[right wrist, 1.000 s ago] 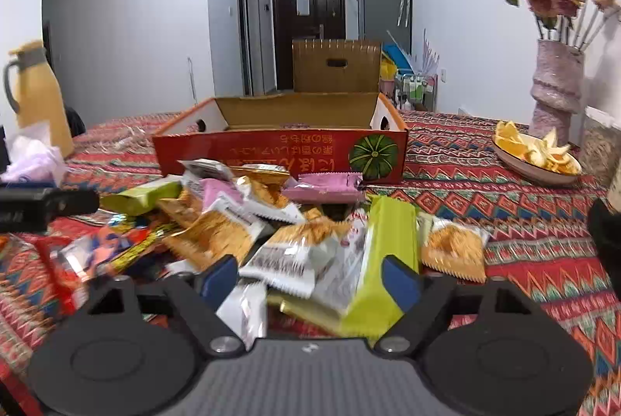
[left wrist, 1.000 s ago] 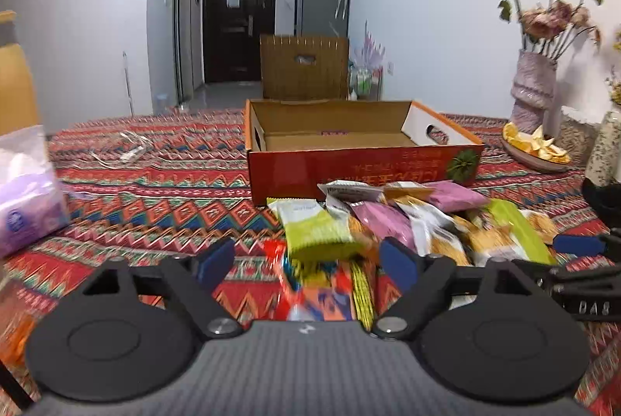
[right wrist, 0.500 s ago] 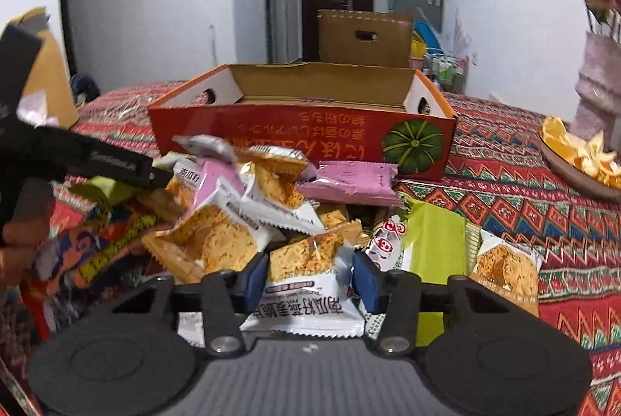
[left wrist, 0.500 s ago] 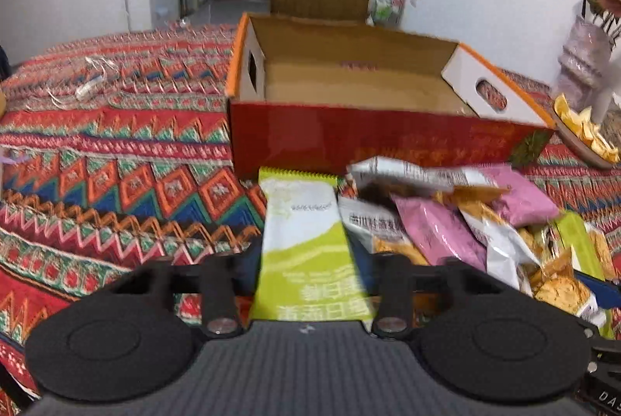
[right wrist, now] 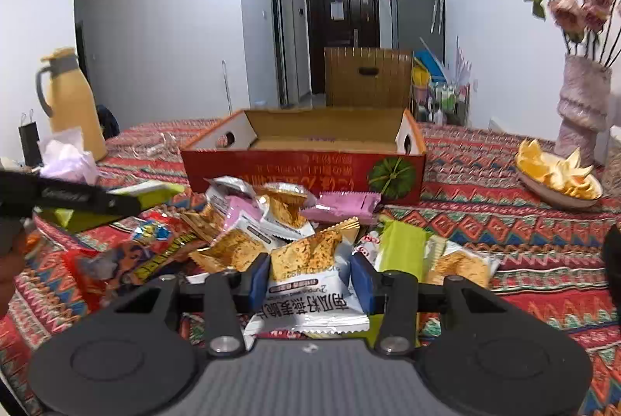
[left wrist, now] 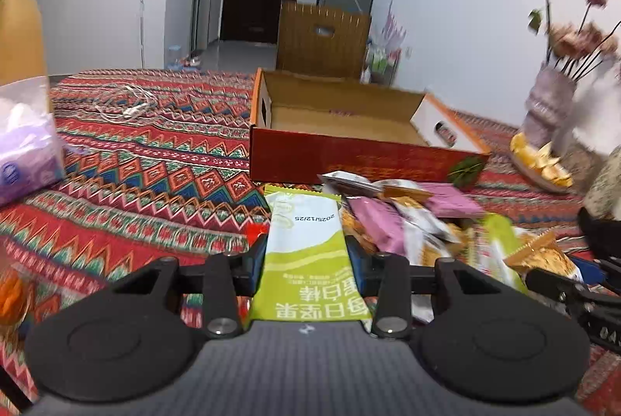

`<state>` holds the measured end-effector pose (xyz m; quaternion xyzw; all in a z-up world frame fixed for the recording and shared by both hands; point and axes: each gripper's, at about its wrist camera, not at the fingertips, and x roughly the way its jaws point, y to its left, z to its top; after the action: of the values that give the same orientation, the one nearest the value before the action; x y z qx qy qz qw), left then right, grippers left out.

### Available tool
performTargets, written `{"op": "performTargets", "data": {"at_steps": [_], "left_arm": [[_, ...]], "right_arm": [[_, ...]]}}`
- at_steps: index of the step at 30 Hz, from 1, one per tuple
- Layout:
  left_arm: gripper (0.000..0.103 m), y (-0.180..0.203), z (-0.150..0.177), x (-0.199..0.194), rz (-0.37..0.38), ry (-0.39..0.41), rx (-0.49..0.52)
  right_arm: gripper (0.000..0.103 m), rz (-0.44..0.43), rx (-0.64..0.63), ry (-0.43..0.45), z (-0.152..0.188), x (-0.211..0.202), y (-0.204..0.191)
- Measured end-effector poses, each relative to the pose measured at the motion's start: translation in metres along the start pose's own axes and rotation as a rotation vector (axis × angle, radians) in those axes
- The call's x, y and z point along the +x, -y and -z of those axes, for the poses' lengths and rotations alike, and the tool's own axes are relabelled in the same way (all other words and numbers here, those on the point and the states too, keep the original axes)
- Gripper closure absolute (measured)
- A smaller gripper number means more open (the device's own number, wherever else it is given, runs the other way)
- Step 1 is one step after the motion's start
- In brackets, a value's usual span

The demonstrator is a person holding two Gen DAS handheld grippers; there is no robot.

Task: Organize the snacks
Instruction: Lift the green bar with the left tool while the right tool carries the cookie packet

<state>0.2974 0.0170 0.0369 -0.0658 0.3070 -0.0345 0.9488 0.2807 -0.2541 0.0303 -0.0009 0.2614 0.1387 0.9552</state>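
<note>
**Both grippers clamp a snack packet in front of the open box**

The left gripper [left wrist: 306, 257] has its fingers closed on a green-and-white snack bar [left wrist: 306, 253], which lies lengthwise between the blue pads with its printed end toward the camera. From the right wrist view the same bar [right wrist: 147, 191] sticks out of the left gripper above the bench at the left edge of the snack pile [right wrist: 271, 226].

The right gripper [right wrist: 308, 280] has its fingers closed on a white cracker packet [right wrist: 310, 284], its clear window showing an orange cracker. The packet sits at the near edge of the pile, just beside a green packet [right wrist: 401, 249].

Behind the pile stands the red cardboard box [right wrist: 302, 171], open at the top and showing a bare cardboard floor. The bench carries a patterned red cloth [left wrist: 155, 175]. To the right are a dish of orange pieces [right wrist: 559, 179] and a vase of dried flowers [right wrist: 582, 101]; to the left, a yellow thermos [right wrist: 70, 101].
</note>
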Motion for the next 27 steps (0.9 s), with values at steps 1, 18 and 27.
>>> {"op": "performTargets", "data": {"at_steps": [1,18,27], "left_arm": [[0.062,0.001,0.003,-0.008,-0.005,0.01,-0.004],[0.062,0.019,0.015,-0.068,-0.02,0.128,-0.018],[0.062,0.019,-0.032,-0.023,-0.039,0.157,0.011]], "right_arm": [[0.059,-0.002,0.0,0.009,0.001,-0.008,0.001],[0.059,-0.016,0.006,0.106,-0.002,-0.058,0.007],[0.059,-0.013,-0.04,0.138,-0.041,-0.016,0.02]]}}
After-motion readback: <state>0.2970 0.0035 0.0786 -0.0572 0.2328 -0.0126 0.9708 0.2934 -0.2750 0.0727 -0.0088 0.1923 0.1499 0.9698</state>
